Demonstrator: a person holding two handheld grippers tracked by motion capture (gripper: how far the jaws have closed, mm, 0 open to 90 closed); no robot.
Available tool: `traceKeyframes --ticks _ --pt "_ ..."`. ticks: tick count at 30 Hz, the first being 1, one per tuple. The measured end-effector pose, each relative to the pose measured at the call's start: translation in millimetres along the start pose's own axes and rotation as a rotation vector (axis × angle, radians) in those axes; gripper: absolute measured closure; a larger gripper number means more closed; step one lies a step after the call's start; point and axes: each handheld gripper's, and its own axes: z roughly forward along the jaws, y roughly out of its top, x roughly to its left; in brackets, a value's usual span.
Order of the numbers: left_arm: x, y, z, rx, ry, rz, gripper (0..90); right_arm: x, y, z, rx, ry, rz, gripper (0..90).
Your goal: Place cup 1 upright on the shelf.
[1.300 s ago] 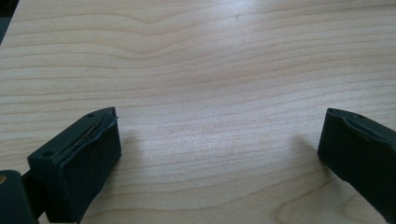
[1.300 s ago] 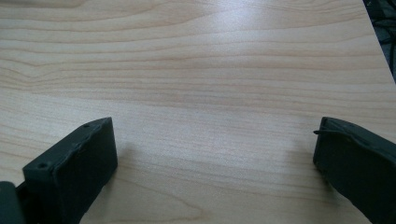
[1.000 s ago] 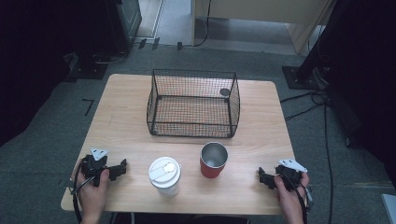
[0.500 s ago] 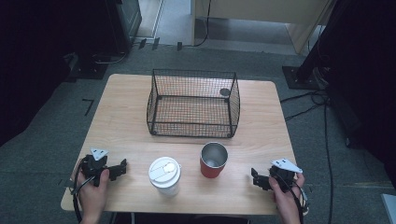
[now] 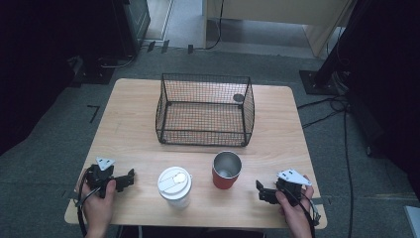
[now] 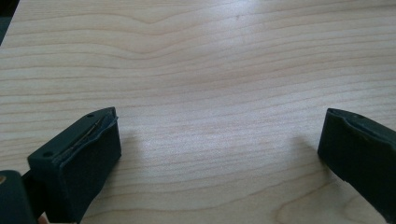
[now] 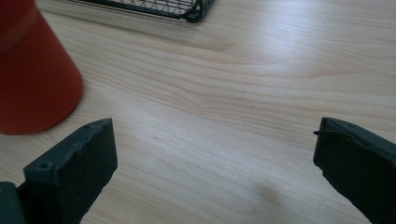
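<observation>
Resting low at the near edge of the table [image 5: 124,134], both tools sit with nothing between their jaws. The left gripper [image 5: 130,178] lies at the near left corner, jaws spread wide over bare wood in its own view, pointing toward the white lidded cup [image 5: 174,186] just beside it. The right gripper [image 5: 260,192] sits at the near right, likewise released (its own view shows the two black jaws far apart with only tabletop between them), and it is angled toward the red tumbler [image 5: 226,170], whose red wall fills the upper left of that view, near the left jaw but not touching it.

Both cups stand upright, side by side and a little apart, between the two hands. Judging by that, each tool is lined up for the cup on its own side. Farther back stands the black wire basket [image 5: 204,110], open on top and close behind the cups, a likely place for them.
</observation>
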Motion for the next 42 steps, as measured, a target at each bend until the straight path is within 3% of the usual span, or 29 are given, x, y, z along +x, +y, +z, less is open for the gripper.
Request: traceKeyframes --ticks 18,29,42 --pt "0.0 0.0 0.0 0.000 0.000 0.000 0.0 33.2 3.9 2.6 -0.014 0.072 -0.074 0.0" --pt "0.0 0.0 0.0 0.000 0.000 0.000 0.0 48.4 6.2 5.4 -0.021 0.126 -0.064 0.0" --pt "0.0 0.0 0.0 0.000 0.000 0.000 0.0 77.8 15.4 4.4 -0.044 0.187 -0.076 0.0"
